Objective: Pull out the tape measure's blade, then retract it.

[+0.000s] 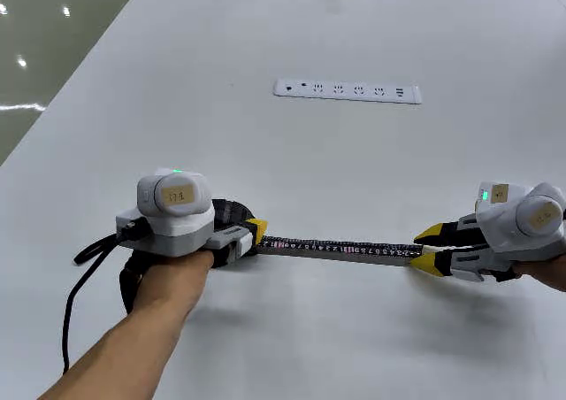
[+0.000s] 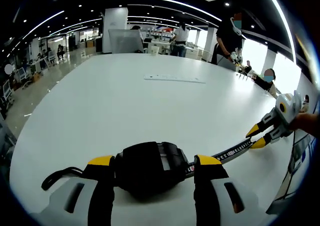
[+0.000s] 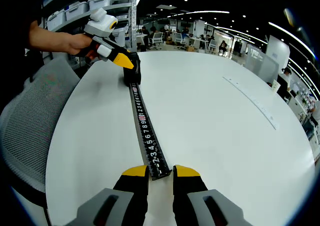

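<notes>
While the left tool (image 2: 154,162) clamps the black rounded tape-measure case (image 2: 150,172) between its yellow-tipped jaws, close to the near edge of the wide white surface (image 1: 265,152), the person's hand (image 1: 172,280) wraps the grip behind it. Out of the case comes the dark numbered blade (image 1: 340,250), flat and straight just above the surface, running across the person's front from left to right. At its free end sits the right tool (image 3: 160,172), jaws drawn narrow, one on either side of the blade's tip. By the look of it they're pinching that tip, though the contact itself is hard to make out. So the pull-out looks done, or near enough, and the retract is what's left. Everything turns on one line: the blade's long axis points straight from the right tool back to the case. The right tool is nearest the free end, so I'd judge it must travel leftward along that axis, without letting the blade twist or whip. Farther back, well apart from all this, a long white power strip (image 1: 347,90) lies flat.
</notes>
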